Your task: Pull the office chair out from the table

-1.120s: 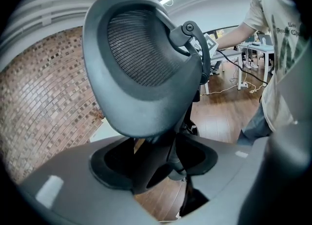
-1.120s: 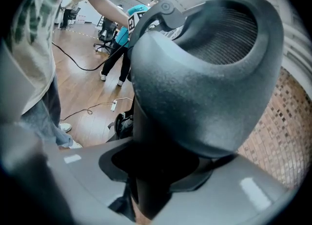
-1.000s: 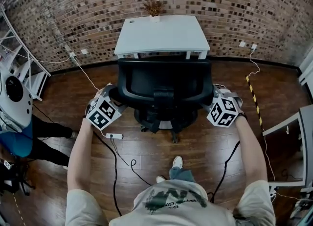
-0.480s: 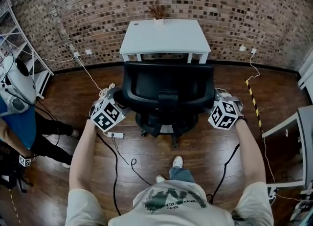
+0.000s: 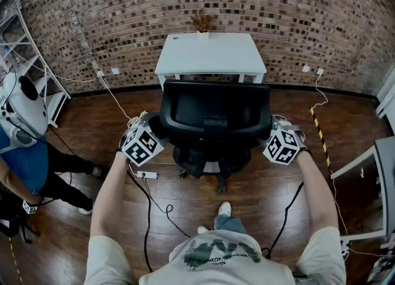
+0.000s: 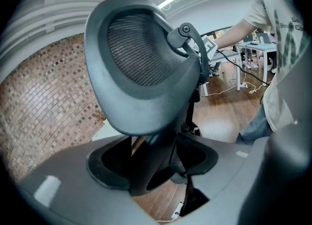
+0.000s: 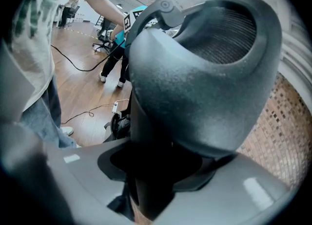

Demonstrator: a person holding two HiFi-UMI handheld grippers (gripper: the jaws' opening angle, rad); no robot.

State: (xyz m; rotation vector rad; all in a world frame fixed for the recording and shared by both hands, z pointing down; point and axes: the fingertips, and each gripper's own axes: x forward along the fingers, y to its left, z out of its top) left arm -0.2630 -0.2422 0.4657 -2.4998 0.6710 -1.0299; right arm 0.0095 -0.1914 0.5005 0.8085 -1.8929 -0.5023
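A black office chair stands just in front of the white table, with its backrest toward me. My left gripper grips the backrest's left edge, and my right gripper is at its right edge. In the left gripper view the chair's frame fills the gap of the left gripper. The right gripper has just been opening a little. The chair's dark edge is still between its pads and touching both.
A power strip and cables lie on the wood floor at the left. A person stands at the far left beside a white shelf. Another desk is at the right, and striped floor tape. A plant sits on the table.
Both grippers and the chair back shifted a short way together, then held still. The person at the left has moved, and my view has shifted.
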